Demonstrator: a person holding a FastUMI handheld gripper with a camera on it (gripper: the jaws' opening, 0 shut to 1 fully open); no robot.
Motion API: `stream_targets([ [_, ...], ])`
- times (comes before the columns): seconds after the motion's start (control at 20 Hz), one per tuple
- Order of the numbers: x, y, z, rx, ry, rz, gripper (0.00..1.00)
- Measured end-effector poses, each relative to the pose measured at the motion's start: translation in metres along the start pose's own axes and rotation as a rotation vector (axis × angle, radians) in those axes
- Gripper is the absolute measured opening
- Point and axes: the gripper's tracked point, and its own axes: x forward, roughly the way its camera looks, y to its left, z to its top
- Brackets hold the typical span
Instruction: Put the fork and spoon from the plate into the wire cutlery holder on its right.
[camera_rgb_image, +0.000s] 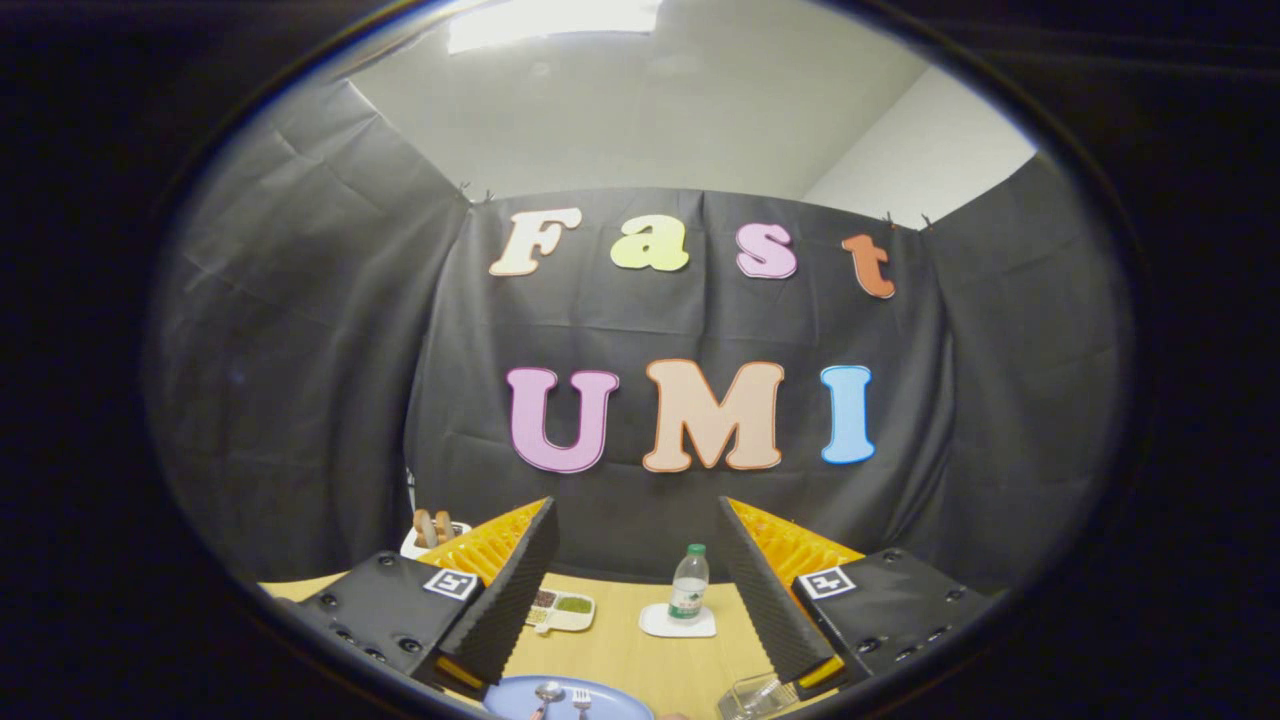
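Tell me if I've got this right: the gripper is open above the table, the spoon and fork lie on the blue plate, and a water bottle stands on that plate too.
Not quite. In the gripper view the water bottle stands on a white coaster farther back on the table, not on the blue plate. The rest holds: the gripper is open, and the spoon and fork lie on the plate.

Showing a gripper (640, 590) with two ridged wedge fingers (505, 600), black screw-studded housings at eight and four o'clock, each bearing a square black-and-white marker (450, 584).
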Motion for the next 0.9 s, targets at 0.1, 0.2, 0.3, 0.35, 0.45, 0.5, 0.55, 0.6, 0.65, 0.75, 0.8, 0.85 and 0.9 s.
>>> stream_targets([
  [0.1, 0.001, 0.004, -0.005, 0.001, 0.012, 0.015, 1.00],
  [0.2, 0.001, 0.005, -0.012, -0.006, 0.031, 0.022, 1.00],
  [0.3, 0.001, 0.008, -0.021, -0.010, 0.052, 0.033, 1.00],
  [0.35, 0.001, 0.011, -0.027, -0.014, 0.069, 0.041, 1.00],
  [0.45, 0.000, 0.018, -0.045, -0.029, 0.116, 0.065, 1.00],
  [0.5, -0.001, 0.022, -0.054, -0.038, 0.140, 0.078, 1.00],
  [0.55, -0.002, 0.026, -0.062, -0.046, 0.164, 0.092, 1.00],
  [0.6, -0.004, 0.029, -0.070, -0.048, 0.184, 0.103, 1.00],
  [0.65, -0.005, 0.034, -0.077, -0.051, 0.205, 0.116, 1.00],
  [0.75, -0.008, 0.038, -0.087, -0.067, 0.241, 0.138, 1.00],
  [0.8, -0.009, 0.041, -0.096, -0.078, 0.260, 0.147, 1.00],
  [0.85, -0.010, 0.046, -0.105, -0.086, 0.282, 0.155, 1.00],
  [0.9, -0.015, 0.050, -0.116, -0.091, 0.311, 0.165, 1.00],
])
